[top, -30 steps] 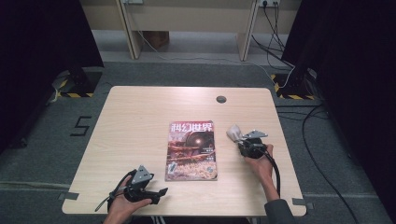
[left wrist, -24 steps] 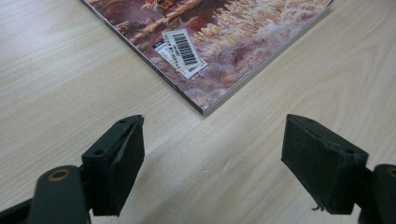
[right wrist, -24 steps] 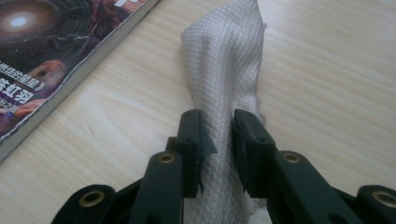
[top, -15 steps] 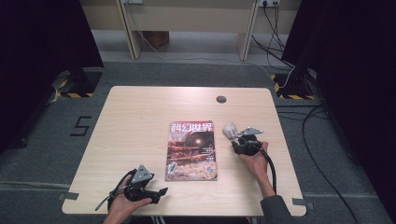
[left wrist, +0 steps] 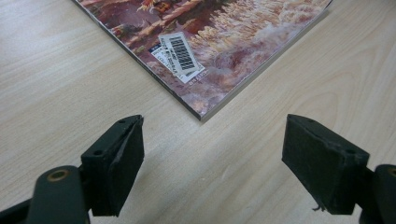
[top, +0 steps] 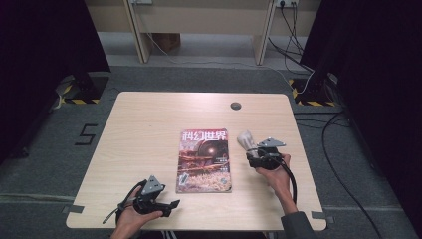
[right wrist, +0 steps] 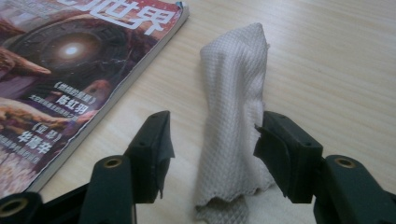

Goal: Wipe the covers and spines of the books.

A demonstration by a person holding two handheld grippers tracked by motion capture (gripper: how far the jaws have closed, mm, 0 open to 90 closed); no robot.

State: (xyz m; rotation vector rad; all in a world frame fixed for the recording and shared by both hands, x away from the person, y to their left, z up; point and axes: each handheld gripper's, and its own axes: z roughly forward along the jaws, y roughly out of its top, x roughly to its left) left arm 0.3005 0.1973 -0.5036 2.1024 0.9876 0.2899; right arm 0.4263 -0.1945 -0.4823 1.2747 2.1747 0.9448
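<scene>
Opening up, the right gripper (right wrist: pixel 212 154) has just been spreading its jaws around the white cloth (right wrist: pixel 233 116), which stands bunched between the pads, right pad brushing it, beside the magazine (top: pixel 205 159). Looks like a release underway; wiping seems undone. The left gripper (left wrist: pixel 212 163) waits wide open near the magazine's corner.

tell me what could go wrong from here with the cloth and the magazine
The right gripper has just been opening, and the white cloth stands bunched between its jaws, one pad at its edge. It may snag and drag along as the gripper pulls back, or flop onto the magazine close beside it. The left gripper is open just short of the magazine's corner; a push there could skew it.
</scene>
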